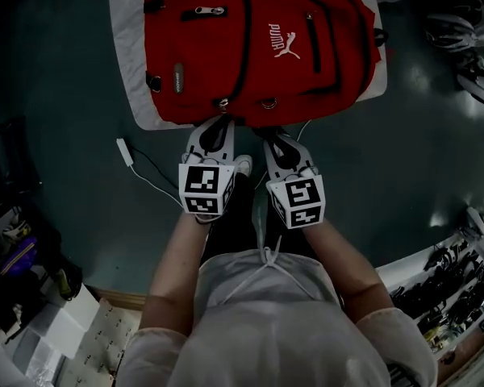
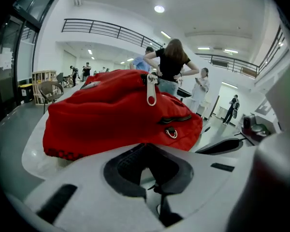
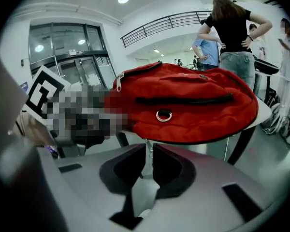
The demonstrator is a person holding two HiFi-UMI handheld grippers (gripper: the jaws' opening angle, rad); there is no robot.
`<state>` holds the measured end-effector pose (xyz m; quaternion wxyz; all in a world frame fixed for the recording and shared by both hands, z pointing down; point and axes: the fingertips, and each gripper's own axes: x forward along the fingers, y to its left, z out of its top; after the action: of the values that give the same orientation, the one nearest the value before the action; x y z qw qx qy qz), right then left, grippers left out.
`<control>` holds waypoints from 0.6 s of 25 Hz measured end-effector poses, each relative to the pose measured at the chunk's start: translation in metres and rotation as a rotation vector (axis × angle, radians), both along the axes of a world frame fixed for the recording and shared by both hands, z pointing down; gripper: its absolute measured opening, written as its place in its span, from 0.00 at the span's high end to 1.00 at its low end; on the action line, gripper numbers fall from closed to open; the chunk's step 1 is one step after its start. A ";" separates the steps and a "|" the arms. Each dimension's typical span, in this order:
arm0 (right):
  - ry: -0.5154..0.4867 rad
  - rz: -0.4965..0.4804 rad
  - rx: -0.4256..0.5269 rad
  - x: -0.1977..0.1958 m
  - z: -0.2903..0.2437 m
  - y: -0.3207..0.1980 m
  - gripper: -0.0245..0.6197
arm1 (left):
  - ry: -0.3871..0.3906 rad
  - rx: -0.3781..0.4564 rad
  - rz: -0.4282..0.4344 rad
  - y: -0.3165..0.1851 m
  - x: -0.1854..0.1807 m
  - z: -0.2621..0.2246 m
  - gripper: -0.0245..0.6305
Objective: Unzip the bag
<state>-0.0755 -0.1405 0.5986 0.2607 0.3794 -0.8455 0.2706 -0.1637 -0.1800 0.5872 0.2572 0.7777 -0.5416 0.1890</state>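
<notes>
Here the red padded fabric backpack (image 1: pixel 258 47) lies flat on the smooth white round-cornered table (image 1: pixel 129 71), just ahead of both jaws. The left gripper (image 1: pixel 216 126) and the right gripper (image 1: pixel 276 138) each hold their dark, hollowed jaws together, clamping nothing.

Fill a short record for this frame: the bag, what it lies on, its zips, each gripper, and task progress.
bag: red Puma backpack, lying flat, front up
support: white tabletop
zips: those in view look closed; silver pull on a small pocket
left gripper: jaws together, holding nothing, at the bag's near edge
right gripper: jaws together, at the same edge, beside the left
progress: unzipping not begun
</notes>
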 end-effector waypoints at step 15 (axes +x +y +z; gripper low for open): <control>-0.007 -0.007 0.010 -0.044 0.048 -0.035 0.72 | 0.087 0.002 -0.017 -0.007 -0.004 0.015 0.93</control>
<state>-0.1194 -0.1751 0.6464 0.2568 0.3766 -0.8492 0.2666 -0.1681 -0.1872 0.6019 0.2813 0.7808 -0.5366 0.1523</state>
